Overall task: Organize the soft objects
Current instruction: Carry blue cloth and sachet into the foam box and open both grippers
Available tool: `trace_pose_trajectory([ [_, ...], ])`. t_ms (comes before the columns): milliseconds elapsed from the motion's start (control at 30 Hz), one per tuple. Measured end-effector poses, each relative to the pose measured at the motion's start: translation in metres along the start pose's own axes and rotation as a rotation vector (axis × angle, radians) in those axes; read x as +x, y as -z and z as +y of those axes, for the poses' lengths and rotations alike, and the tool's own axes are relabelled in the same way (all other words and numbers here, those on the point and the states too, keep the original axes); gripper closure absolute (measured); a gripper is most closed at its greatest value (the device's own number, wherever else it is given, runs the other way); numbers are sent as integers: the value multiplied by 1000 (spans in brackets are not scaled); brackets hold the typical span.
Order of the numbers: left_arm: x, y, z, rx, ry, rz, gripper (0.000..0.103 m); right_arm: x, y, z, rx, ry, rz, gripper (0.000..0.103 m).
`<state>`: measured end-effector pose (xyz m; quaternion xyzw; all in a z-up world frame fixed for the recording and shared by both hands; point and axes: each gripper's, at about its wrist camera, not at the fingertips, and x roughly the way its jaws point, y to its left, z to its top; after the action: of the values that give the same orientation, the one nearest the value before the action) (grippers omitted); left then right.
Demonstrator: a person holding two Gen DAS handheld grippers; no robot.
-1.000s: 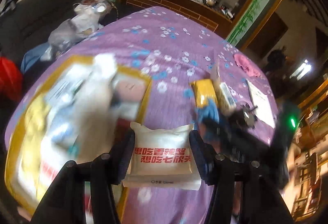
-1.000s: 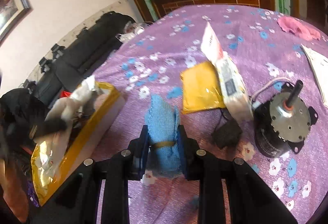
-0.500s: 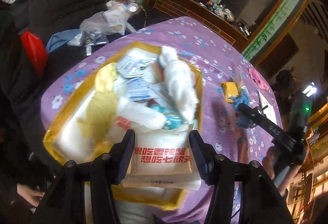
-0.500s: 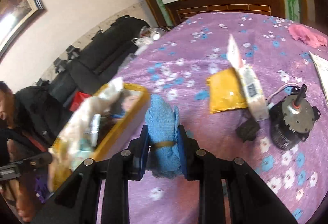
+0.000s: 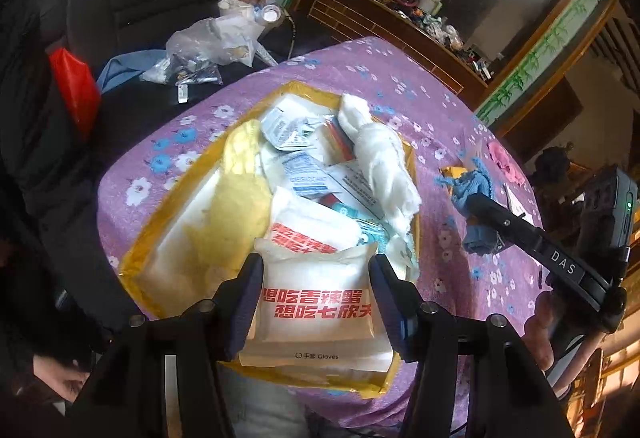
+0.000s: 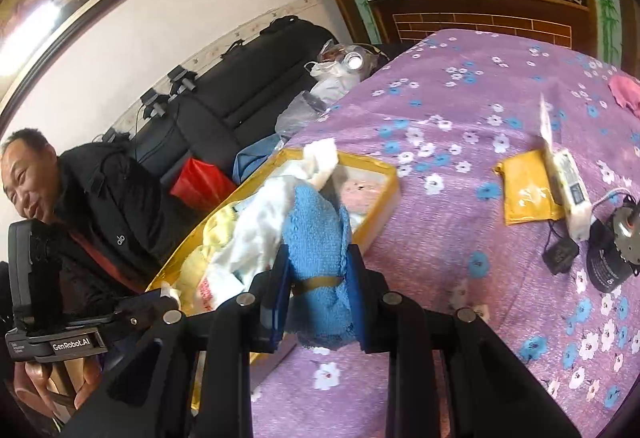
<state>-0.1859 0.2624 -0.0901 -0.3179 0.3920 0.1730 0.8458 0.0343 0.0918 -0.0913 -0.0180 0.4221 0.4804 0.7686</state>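
A: What's hard to make out around the yellow box (image 5: 280, 93)?

B: Its near edge is hidden behind the left gripper (image 5: 316, 302) and the white glove packet (image 5: 316, 302) clamped between its pads, so I cannot tell whether the packet touches the box's contents or hangs above them. The box's near corner runs under the fingers. In the right wrist view the box (image 6: 384, 173) is half covered by the blue cloth roll (image 6: 318, 238).

A: And inside the box?

B: A heap: a white cloth roll (image 5: 380, 153) along the side toward the right gripper, a pale yellow cloth (image 5: 240, 193) on the opposite side, another white packet with red print (image 5: 312, 230) in the middle, and small printed sachets (image 5: 288, 125) toward the far wall. What lies beneath them is buried.

A: The right gripper?

B: The right gripper (image 6: 318, 278) is closed on the blue cloth roll, which has a band around it, and is held beside the box over the purple flowered tablecloth (image 6: 460, 238).

A: Beyond the box?

B: On the cloth, well apart from it, lie a yellow padded envelope (image 6: 524, 193), a white pack (image 6: 568, 193) and a dark motor (image 6: 612, 258), partly cut off by the frame edge.
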Motion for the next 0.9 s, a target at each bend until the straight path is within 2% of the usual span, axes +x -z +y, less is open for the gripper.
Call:
trace_pose_trajectory([
  [200,-8,-4,14,-21,-7,-25,45,4,-4,13,-17,-10,-7,77],
  [300,-3,-6,20,-36,-16,-13,45,15,-8,14,1,-25,6,77],
  [400,0,-9,23,-41,-17,-12,45,26,-14,21,-19,36,1,77],
  [600,2,-28,13,8,-31,-36,45,60,-29,7,41,128,32,77],
  [700,18,-52,9,29,-43,-41,45,83,-34,-4,67,141,58,77],
  [767,38,-67,6,51,-88,-20,45,95,-35,-11,83,140,59,77],
  [833,58,-77,3,73,-167,-8,44,104,-34,-14,93,127,49,77],
  [900,74,-84,0,87,-167,-8,44,110,-29,-16,88,110,24,77],
])
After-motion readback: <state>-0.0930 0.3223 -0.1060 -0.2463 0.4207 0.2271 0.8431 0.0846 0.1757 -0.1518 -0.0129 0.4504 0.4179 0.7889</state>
